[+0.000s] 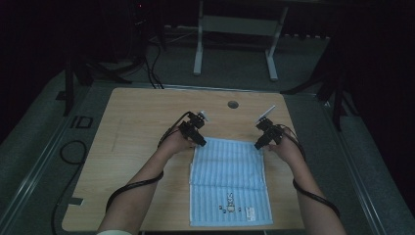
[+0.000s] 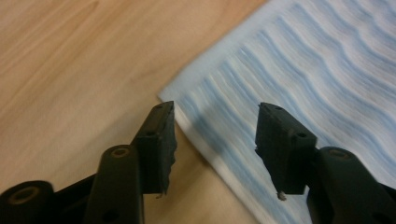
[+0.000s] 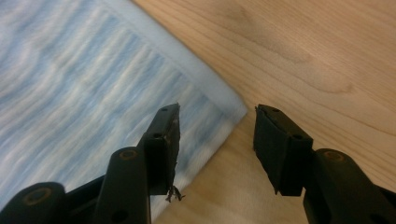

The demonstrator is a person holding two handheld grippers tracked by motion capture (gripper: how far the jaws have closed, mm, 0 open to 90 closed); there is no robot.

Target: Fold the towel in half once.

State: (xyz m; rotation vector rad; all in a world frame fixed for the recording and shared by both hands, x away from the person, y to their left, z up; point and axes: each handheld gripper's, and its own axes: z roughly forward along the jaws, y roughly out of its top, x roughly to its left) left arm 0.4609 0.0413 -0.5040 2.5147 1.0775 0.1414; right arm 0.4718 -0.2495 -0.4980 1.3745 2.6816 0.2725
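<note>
On the wooden bench (image 1: 147, 127) lies a light blue striped towel (image 1: 230, 181), folded once so that a crease runs across it about halfway down. Its near half carries a small printed motif (image 1: 231, 200) close to the front edge of the bench, and its far edge sits roughly at the middle of the bench top.

At the towel's far left corner stands the left claw (image 1: 201, 142), held in a hand whose forearm comes up from the lower left with a black cable looping beside it. In the left gripper view its two black jaws are parted, with nothing pressed between them; the towel's corner (image 2: 163, 95) and hem lie just beyond and between the tips, the bare wood showing to the left.

At the far right corner stands the right claw (image 1: 258, 144), also released. In the right gripper view the jaws are spread apart and grasp nothing; the towel's corner (image 3: 236, 109) lies in the gap ahead of them, the cloth running off to the left and plain wood to the right. A few loose fibres cling to the lower edge of one jaw.

Both claws point inward toward the towel from opposite sides.

A round hole (image 1: 233, 104) marks the bench beyond them.
</note>
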